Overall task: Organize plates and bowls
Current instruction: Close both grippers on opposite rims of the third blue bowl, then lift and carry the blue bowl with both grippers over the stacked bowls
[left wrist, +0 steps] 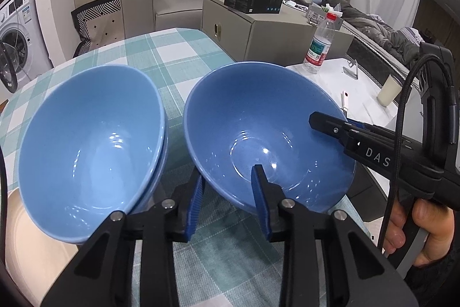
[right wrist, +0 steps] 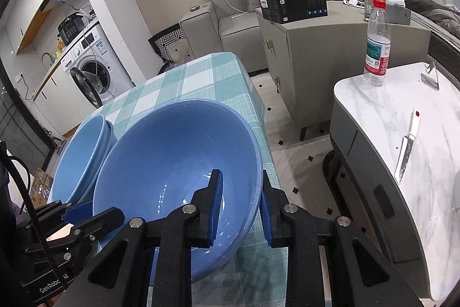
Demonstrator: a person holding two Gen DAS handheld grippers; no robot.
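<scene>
A dark blue bowl (left wrist: 267, 131) sits on the checked tablecloth (left wrist: 161, 56). Both grippers straddle its rim with jaws apart. My left gripper (left wrist: 227, 186) has one pad inside the near rim and one outside. My right gripper (right wrist: 240, 192) has one pad inside the bowl (right wrist: 178, 163) and one outside its right rim; in the left wrist view it reaches in from the right (left wrist: 330, 125). To the left stand two stacked light blue bowls (left wrist: 92, 146), also in the right wrist view (right wrist: 80, 151). Whether the pads press the rim is unclear.
A cream plate (left wrist: 26, 243) lies at the lower left beside the stacked bowls. The table's right edge (right wrist: 258, 117) drops to the floor. A marble side table (right wrist: 402, 117) holds a water bottle (right wrist: 376, 42) and a knife (right wrist: 408, 146).
</scene>
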